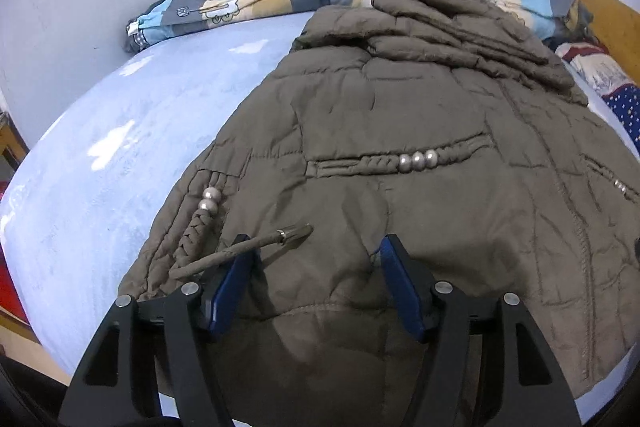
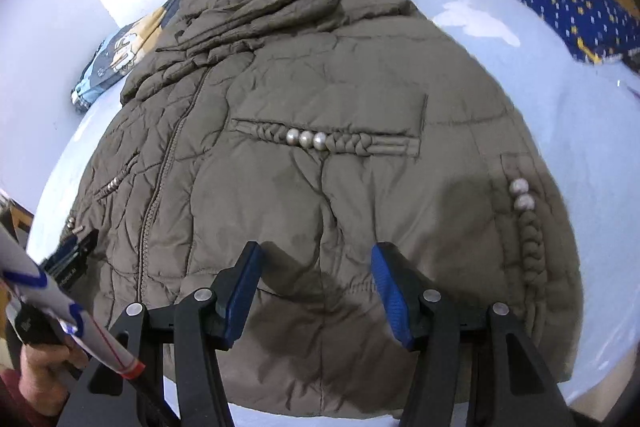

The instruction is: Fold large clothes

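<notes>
Left wrist view first: a padded olive-brown jacket (image 1: 400, 131) is spread flat on a pale blue bedsheet (image 1: 120, 131), its hem nearest the camera and a sleeve folded across the collar end. The left gripper (image 1: 316, 251) is held over the hem with its blue pads (image 1: 394, 267) set apart; nothing is pinched between them, though whether the tips touch the fabric cannot be told. A drawcord with a metal tip (image 1: 286, 233) is seen lying just beside the left-hand pad, and three silver beads (image 1: 418, 159) are strung on a braided pocket trim. A patchwork quilt (image 1: 240, 1) is bunched along the wall. Right wrist view: the right gripper (image 2: 316, 257) is likewise parted over the jacket hem, gripping nothing. A hand (image 2: 36, 367) is glimpsed at the lower left edge.
</notes>
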`<action>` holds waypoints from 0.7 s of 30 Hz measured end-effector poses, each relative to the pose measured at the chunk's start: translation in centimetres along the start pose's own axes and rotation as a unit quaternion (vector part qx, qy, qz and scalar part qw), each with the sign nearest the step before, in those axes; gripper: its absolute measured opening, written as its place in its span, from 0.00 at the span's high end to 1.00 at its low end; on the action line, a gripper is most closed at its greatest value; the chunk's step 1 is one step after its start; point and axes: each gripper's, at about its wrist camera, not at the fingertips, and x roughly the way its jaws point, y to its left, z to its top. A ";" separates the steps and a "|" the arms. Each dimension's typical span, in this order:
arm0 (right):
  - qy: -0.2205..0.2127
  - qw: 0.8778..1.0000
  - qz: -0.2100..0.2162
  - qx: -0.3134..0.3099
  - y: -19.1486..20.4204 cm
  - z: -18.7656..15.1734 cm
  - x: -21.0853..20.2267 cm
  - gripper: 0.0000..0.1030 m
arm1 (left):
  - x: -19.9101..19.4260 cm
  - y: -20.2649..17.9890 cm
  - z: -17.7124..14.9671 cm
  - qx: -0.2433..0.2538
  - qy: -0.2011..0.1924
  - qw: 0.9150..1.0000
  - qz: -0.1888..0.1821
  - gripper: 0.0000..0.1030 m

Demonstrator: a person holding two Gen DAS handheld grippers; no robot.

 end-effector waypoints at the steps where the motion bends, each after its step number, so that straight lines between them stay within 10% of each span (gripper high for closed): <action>1: -0.010 1.000 -0.002 -0.005 0.2 -0.1 -0.4 0.41 | -0.1 0.0 0.1 0.001 -0.001 1.000 0.000 0.37; 21: -0.059 0.998 0.004 -0.029 1.4 -0.4 -1.9 0.41 | -3.4 -1.1 -0.2 0.046 -0.062 0.997 -0.003 0.37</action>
